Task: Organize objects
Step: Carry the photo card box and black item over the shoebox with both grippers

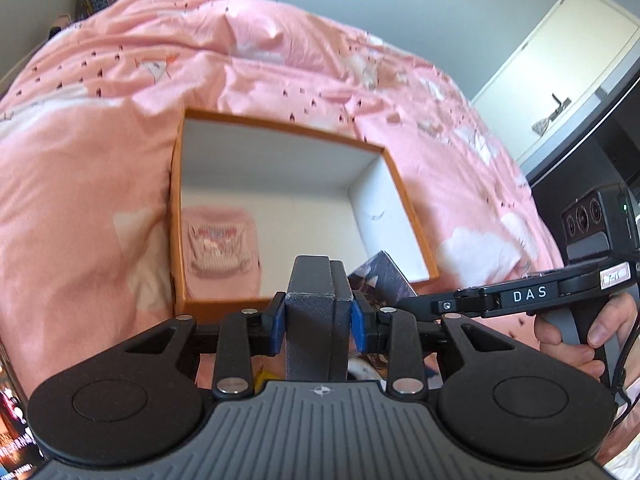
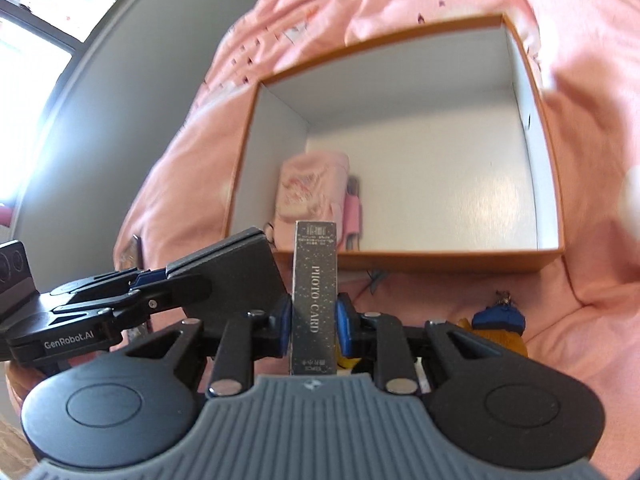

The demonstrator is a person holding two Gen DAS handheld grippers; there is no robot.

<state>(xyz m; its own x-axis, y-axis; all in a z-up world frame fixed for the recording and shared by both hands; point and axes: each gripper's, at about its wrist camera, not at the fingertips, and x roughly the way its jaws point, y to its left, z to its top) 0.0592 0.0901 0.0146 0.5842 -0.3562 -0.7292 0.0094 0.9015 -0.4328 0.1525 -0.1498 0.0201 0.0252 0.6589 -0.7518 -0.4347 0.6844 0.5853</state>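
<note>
box: one orange box (image 1: 404, 196), open top, white inside, on the pink bed quilt (image 1: 280, 68)
in box: one pink pouch (image 2: 310, 188), left side of floor
left gripper (image 1: 319, 312): jaws clamped on one grey block (image 1: 310, 288), near the box's near rim
right gripper (image 2: 314, 316): jaws clamped on one PHOTO CARD box (image 2: 315, 280), upright, just short of the near rim
right view only: blue-and-yellow item (image 2: 498, 326) on quilt, outside box
left view only: hand (image 1: 592, 340) on right gripper's handle
</note>
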